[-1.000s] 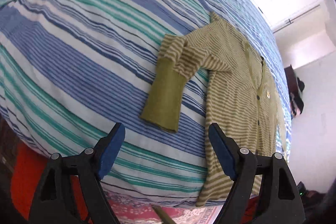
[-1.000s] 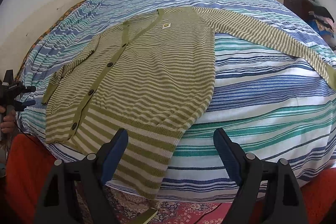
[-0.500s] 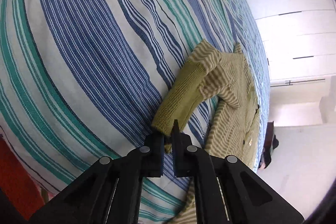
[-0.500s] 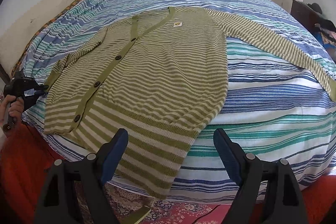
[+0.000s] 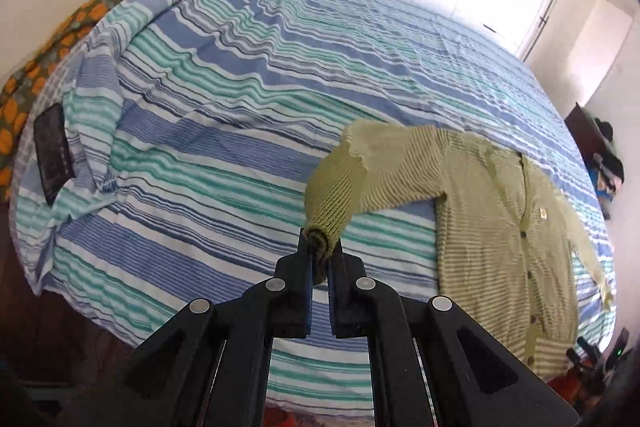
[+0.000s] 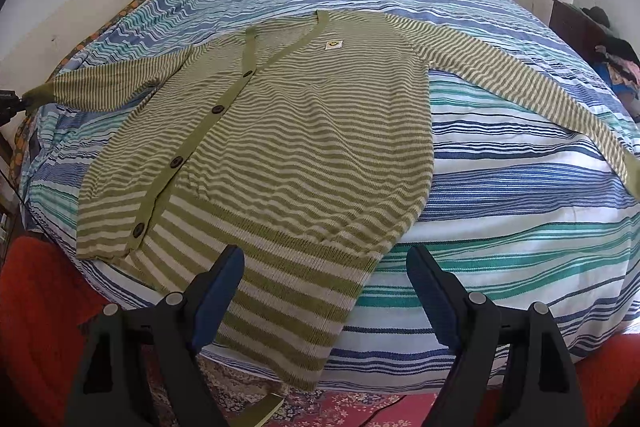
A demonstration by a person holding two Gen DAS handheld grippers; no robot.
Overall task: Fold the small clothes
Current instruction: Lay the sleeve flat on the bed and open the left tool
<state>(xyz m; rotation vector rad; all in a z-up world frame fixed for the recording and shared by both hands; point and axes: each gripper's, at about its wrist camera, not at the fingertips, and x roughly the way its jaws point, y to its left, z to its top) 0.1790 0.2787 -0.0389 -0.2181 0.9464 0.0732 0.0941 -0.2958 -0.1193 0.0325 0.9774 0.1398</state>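
One knitted cardigan (image 6: 280, 131), striped olive and cream with a plain olive button band and dark round buttons, lies flat on the bed (image 6: 520, 195). In the right wrist view we see its long axis running from the ribbed hem, which hangs over the near edge, to the V-neck at the far side. Its right-hand sleeve (image 6: 520, 83) stretches straight out to the right across the smooth blue, teal and white striped cover. We see our left gripper (image 5: 320, 259) pressed together on the solid olive ribbed cuff (image 5: 332, 195), with the left-hand sleeve pulled out sideways from the body. Our right gripper (image 6: 324, 287) hovers spread wide above the hem, touching nothing.
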